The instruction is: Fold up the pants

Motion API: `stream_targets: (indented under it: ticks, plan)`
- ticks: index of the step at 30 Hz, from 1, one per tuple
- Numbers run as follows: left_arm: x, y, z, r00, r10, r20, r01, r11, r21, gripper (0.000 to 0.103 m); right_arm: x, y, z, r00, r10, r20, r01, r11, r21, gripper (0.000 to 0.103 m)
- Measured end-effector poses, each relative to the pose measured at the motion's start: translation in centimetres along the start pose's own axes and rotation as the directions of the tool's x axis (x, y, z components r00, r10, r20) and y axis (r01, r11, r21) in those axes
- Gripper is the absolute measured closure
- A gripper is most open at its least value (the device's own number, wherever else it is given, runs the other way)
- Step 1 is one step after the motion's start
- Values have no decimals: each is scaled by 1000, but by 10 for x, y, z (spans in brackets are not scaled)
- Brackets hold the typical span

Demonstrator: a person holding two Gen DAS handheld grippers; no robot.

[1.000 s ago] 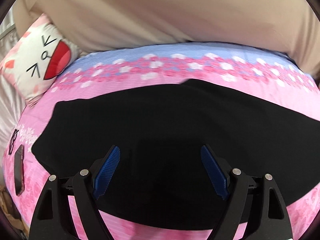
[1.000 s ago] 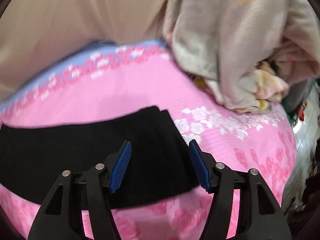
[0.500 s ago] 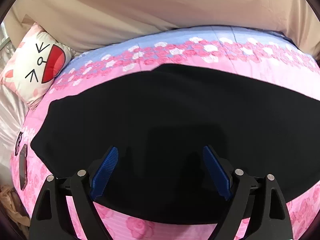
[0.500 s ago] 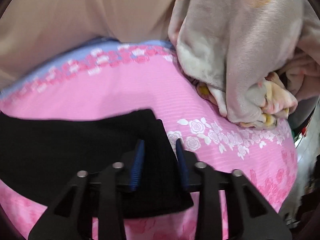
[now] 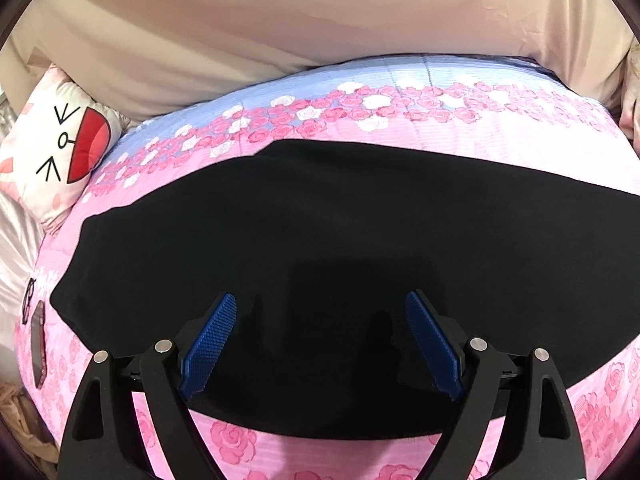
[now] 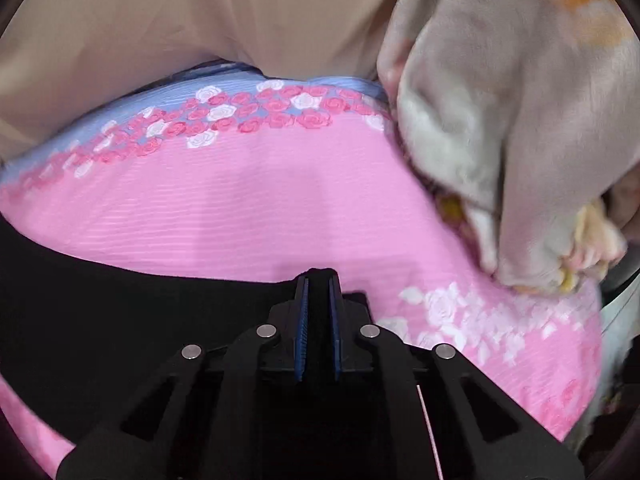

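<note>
Black pants [image 5: 320, 240] lie flat and stretched sideways across a pink rose-print bed cover [image 5: 440, 132]. My left gripper [image 5: 321, 295] hovers over their near middle, its blue pads wide apart and nothing between them. In the right wrist view the pants [image 6: 120, 312] end at the right, and my right gripper [image 6: 319, 276] is closing on that end. A ridge of black fabric is pinched between its pads.
A white cat-face pillow [image 5: 52, 148] lies at the far left, and a dark phone [image 5: 38, 352] rests near the bed's left edge. A crumpled grey floral blanket [image 6: 500, 120] is piled at the right. Beige fabric [image 5: 320, 20] rises behind the bed.
My right gripper's jaws have come together from wide apart onto the pants' right end. My left gripper has slid across the pants, still open.
</note>
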State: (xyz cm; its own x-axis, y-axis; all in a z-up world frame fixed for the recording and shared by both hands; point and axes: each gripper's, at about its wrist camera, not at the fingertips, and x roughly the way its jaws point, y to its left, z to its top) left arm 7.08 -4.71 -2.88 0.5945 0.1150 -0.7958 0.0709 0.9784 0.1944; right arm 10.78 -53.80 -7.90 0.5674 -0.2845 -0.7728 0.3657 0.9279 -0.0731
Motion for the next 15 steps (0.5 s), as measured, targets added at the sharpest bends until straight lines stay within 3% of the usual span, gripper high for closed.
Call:
stream_targets:
  ticks: [2,4,5,9,10,12,15]
  plan:
    - [-4,3,-1,1000,1,16,-1,1000,0,19,-4,-9,-1,999,-14,33,13,999,38,94]
    - [-1,6,-3,1000,14,14,-14,1000,-4,19,12,-25,-10,998,69,4,-69,990,126,82]
    - [1,7,-3,1000,18,9,-18,1000,-3,19,5,-28,-12,995,96,23,-98,985,142,74]
    - [7,13,-5,1000,10,-9,-11,1000,-25,19,-42,-37,-29,994,74,84,-88,978,188,26]
    - [8,14,-6,1000,6,-10,-6,1000,-29,19,-49,-41,-37,992,90,85,-106,971,216,22]
    - [10,13,-7,1000,1,-16,-1,1000,-29,19,-50,-48,-57,985,167,42,-172,940,294,22]
    - [15,9,-9,1000,-15,-27,15,1000,-23,19,-42,-48,-74,979,203,16,-196,921,337,23]
